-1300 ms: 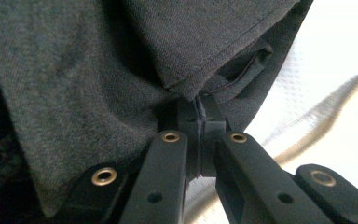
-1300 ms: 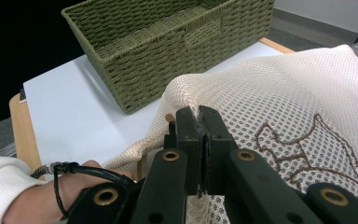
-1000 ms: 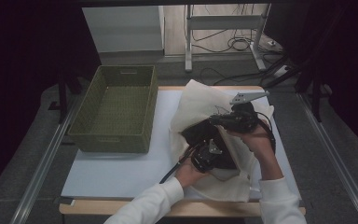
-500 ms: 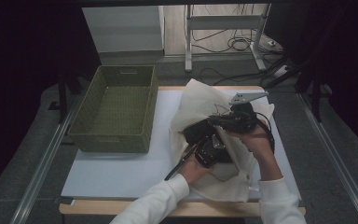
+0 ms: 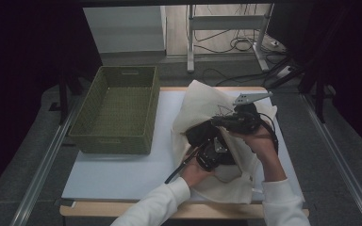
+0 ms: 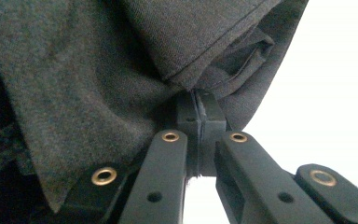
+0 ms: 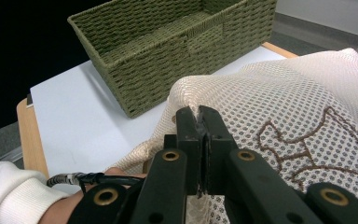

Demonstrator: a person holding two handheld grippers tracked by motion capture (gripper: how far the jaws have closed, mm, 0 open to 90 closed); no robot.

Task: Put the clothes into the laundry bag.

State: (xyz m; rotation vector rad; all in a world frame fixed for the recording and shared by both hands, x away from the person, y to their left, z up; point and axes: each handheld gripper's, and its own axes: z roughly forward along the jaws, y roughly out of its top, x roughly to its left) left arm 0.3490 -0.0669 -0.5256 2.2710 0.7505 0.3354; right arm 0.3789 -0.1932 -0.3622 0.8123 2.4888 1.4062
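White tabletop [image 5: 122, 169] with a pale wooden front edge fills the middle of the high view, in a dim room with a grey floor and dark surroundings.

Near the right-centre of the table, the right gripper [image 7: 199, 116] has its two black jaws closed flat together on a fold of cream mesh cloth bag [image 7: 307, 107], pinching the fabric at its edge. The bag carries small dots and a brown stitched pattern. From above, the right gripper [image 5: 238, 121] sits on top of the bag [image 5: 202, 101], with its grey three-cornered plate [image 5: 250, 98] raised above it.

Just below it, the left gripper [image 6: 199, 109] is also clamped, its jaws pressed together on a hem of the same bag, whose fabric [image 6: 98, 70] looks dark grey in shadow and drapes over the jaws. From above, the left gripper [image 5: 213, 150] lies half tucked among the bag's folds, a black cable [image 5: 181, 167] trailing from it toward the person's white sleeve [image 5: 155, 207].

Left of the bag, well apart from both grippers, a green woven basket [image 5: 115, 139] stands upright on the table.
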